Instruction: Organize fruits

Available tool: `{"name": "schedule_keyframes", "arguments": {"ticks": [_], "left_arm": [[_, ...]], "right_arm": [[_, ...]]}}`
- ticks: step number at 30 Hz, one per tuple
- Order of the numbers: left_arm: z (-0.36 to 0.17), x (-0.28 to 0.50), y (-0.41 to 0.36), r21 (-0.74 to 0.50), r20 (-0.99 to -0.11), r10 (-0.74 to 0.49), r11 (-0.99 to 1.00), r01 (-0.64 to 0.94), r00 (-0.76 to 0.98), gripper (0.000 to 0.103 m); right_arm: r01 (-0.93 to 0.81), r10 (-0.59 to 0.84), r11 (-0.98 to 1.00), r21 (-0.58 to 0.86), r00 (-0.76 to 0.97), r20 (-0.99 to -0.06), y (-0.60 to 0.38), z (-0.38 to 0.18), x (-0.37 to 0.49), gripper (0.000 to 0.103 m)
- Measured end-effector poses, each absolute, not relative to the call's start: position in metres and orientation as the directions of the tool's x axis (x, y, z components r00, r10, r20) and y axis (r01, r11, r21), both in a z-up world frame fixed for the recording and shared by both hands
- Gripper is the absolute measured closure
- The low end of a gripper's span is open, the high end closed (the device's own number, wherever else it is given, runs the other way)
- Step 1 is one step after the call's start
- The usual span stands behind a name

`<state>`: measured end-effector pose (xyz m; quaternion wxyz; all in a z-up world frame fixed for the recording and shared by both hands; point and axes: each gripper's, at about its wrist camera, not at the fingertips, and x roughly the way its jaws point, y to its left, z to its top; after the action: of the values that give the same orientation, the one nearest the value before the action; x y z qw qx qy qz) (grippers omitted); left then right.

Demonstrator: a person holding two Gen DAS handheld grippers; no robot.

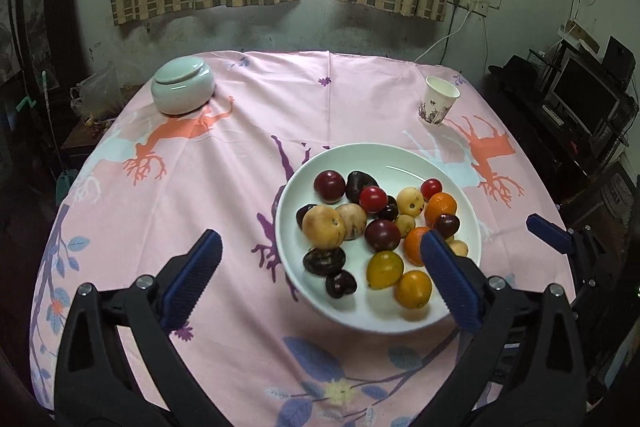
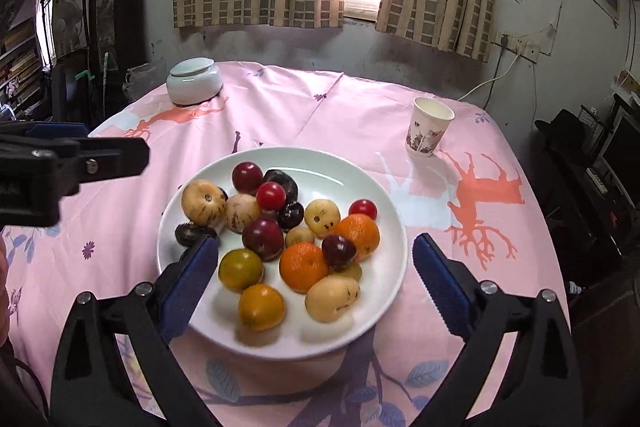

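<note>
A white plate (image 1: pixel 404 159) (image 2: pixel 384 203) on the pink tablecloth holds several fruits: oranges (image 2: pixel 303 265), dark plums (image 2: pixel 263 239), red cherry tomatoes (image 2: pixel 271 195), pale yellow-brown fruits (image 2: pixel 203 202) and yellow-orange fruits (image 2: pixel 261 306). My left gripper (image 1: pixel 320 283) is open and empty, above the plate's near left side. My right gripper (image 2: pixel 316 279) is open and empty, hovering over the plate's near half. The left gripper shows in the right wrist view (image 2: pixel 72 163), and the right gripper's finger in the left wrist view (image 1: pixel 550 233).
A lidded pale green ceramic jar (image 1: pixel 182 87) (image 2: pixel 194 81) stands at the table's far left. A paper cup (image 1: pixel 438 101) (image 2: pixel 428 127) stands at the far right. A wall with curtains is behind; dark furniture stands to the right.
</note>
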<state>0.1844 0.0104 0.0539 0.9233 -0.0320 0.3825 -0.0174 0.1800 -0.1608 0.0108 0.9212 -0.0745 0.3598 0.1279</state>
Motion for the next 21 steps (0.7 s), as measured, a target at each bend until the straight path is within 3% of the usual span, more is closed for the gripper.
{"name": "schedule_keyframes", "arguments": {"ticks": [5,13,21], "left_arm": [[0.053,0.119,0.021,-0.036,-0.665,0.021,0.998,-0.06,0.747,0.002],[0.024,0.061,0.008,-0.03,-0.711,-0.021,1.0,0.0,0.703,0.002],[0.014,0.049,-0.002,-0.019,-0.725,-0.04,0.999,0.037,0.688,0.002]], "right_arm": [[-0.212,0.127,0.977,-0.005,0.604,-0.786,-0.167,-0.012,0.137,0.001],[-0.123,0.091,0.992,0.016,0.633,-0.769,-0.174,-0.024,0.055,0.001],[-0.1,0.079,0.995,0.022,0.622,-0.779,-0.179,-0.025,0.05,0.001]]}}
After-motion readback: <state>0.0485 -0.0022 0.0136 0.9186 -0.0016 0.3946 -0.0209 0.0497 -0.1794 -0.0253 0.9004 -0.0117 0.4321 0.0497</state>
